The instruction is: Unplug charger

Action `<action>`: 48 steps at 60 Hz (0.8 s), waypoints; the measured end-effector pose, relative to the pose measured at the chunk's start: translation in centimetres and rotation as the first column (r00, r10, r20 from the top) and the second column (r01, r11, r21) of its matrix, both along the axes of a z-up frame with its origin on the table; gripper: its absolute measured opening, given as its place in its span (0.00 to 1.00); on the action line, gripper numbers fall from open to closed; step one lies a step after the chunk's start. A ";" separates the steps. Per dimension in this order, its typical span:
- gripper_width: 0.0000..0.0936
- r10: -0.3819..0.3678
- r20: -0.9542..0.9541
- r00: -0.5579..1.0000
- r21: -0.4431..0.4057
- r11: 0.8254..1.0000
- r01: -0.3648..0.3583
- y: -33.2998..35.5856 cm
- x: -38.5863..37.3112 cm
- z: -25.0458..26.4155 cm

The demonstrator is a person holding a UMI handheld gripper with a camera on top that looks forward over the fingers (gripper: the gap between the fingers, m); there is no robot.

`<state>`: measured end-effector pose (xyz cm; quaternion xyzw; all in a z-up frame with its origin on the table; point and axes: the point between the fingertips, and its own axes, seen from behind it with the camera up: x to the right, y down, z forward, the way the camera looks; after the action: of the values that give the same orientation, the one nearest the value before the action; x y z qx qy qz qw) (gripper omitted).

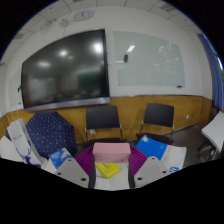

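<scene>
My gripper (111, 161) is open, and its magenta pads (86, 160) stand wide apart. A pink box (111, 152) lies between the fingertips; I cannot tell whether the pads touch it. A yellow item (108, 170) lies on the white table (170, 158) between the fingers, nearer than the box. I cannot make out a charger, a plug or a socket.
A blue packet (152, 147) lies just right of the fingers and another blue item (60, 157) lies left of them. A dark blue patterned bag (48, 133) is further left. Two black chairs (103, 120) stand beyond the table, under a large dark screen (65, 68) and a whiteboard (148, 60).
</scene>
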<state>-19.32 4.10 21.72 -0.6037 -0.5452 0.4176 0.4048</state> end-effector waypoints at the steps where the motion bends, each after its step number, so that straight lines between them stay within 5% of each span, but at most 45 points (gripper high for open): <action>1: 0.48 -0.002 0.016 1.000 0.006 1.000 0.002 0.6 0.3 -0.6; 18: 0.51 -0.028 0.318 0.948 0.027 0.999 0.020 6.2 4.3 -17.4; 29: 0.65 -0.013 0.432 0.902 0.045 0.999 -0.007 6.8 4.1 -23.0; 34: 0.95 -0.032 0.454 0.890 0.055 0.998 0.008 7.3 4.4 -23.3; 36: 0.87 -0.045 0.445 0.894 0.064 0.998 0.019 7.6 4.5 -22.5; 48: 0.92 -0.038 0.399 0.916 0.044 0.999 0.022 6.3 9.9 -14.2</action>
<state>-9.43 10.37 7.54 -0.6764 -0.6152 0.2687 0.3031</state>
